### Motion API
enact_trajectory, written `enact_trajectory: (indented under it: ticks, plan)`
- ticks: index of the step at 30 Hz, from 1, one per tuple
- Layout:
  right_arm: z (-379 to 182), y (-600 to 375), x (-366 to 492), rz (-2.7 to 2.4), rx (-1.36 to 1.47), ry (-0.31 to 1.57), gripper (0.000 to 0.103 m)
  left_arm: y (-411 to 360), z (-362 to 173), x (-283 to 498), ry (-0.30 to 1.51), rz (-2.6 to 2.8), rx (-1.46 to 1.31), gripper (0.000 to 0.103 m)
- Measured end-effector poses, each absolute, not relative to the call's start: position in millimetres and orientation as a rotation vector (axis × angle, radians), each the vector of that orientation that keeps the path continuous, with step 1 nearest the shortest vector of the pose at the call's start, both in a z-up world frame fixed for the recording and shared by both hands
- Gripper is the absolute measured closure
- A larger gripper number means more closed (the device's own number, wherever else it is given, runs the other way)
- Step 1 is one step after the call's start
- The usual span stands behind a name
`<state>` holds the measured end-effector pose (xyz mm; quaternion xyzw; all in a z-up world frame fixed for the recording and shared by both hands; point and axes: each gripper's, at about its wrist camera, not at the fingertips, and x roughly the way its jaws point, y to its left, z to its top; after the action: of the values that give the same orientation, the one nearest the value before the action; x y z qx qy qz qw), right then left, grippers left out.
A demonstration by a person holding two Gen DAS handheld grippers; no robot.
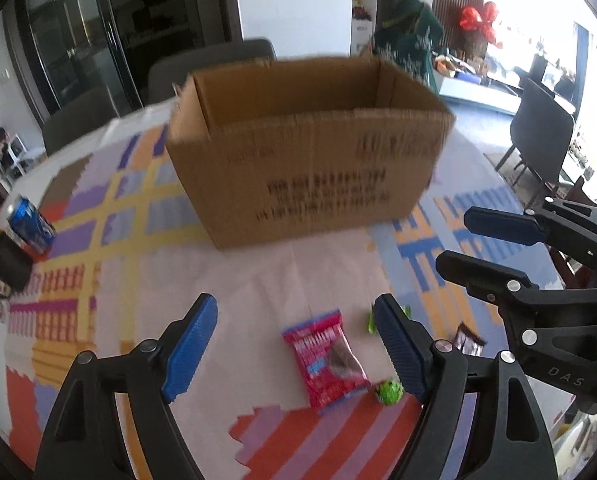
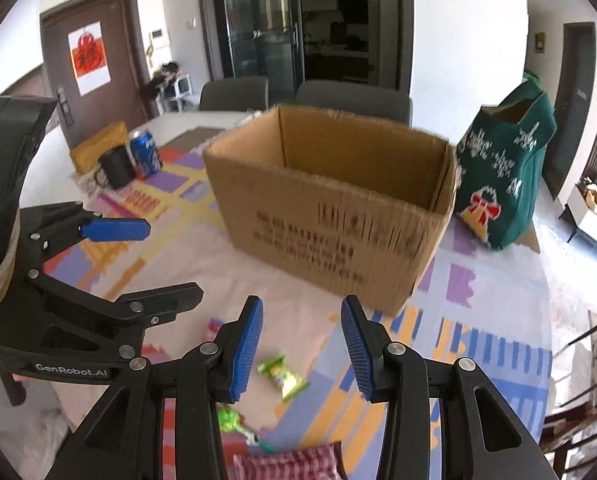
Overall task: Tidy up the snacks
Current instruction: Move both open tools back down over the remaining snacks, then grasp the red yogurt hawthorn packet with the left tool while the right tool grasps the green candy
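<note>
Snacks lay on the counter [image 1: 258, 280] before the box [image 1: 310, 148]. Your left gripper [image 1: 298, 348], jaws apart and empty, hovered over the red packet [image 1: 326, 360], long axis toward 11 o'clock; your right gripper [image 2: 302, 348], also apart, had the green packet [image 2: 283, 374] at 7 o'clock.

A desk [image 2: 478, 320] under a patchwork cloth [image 1: 110, 216] carries an open cardboard box [image 1: 310, 160] at its middle. In front of the box lie a red packet [image 1: 325, 360], green sweets [image 2: 282, 376] and a brown wrapper [image 1: 468, 340]. A blue can [image 2: 145, 153], a black cup [image 2: 116, 168] and a green bag [image 2: 506, 176] stand further back.
</note>
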<state>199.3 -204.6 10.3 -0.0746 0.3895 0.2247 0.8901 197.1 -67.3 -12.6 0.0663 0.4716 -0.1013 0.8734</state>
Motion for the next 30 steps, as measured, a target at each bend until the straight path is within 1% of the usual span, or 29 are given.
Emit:
enact_trajectory:
  ticks: [12, 18, 24, 27, 30]
  plan:
    - [-51, -198, 194, 0.531, -0.268, 0.97, 0.061, -70, -70, 194, 1.117, -0.225, 0.101, 0.023]
    - [-66, -197, 195, 0.54, -0.295, 1.011, 0.061, -74, -92, 201, 1.17, -0.216, 0.107, 0.023]
    - [-76, -196, 196, 0.552, -0.306, 1.032, 0.061, -80, -103, 206, 1.188, -0.204, 0.125, 0.023]
    - [-77, -193, 196, 0.562, -0.312, 1.034, 0.061, -81, -108, 208, 1.2, -0.194, 0.131, 0.026]
    - [-81, -190, 199, 0.57, -0.32, 1.039, 0.061, -78, -113, 212, 1.221, -0.199, 0.096, 0.032]
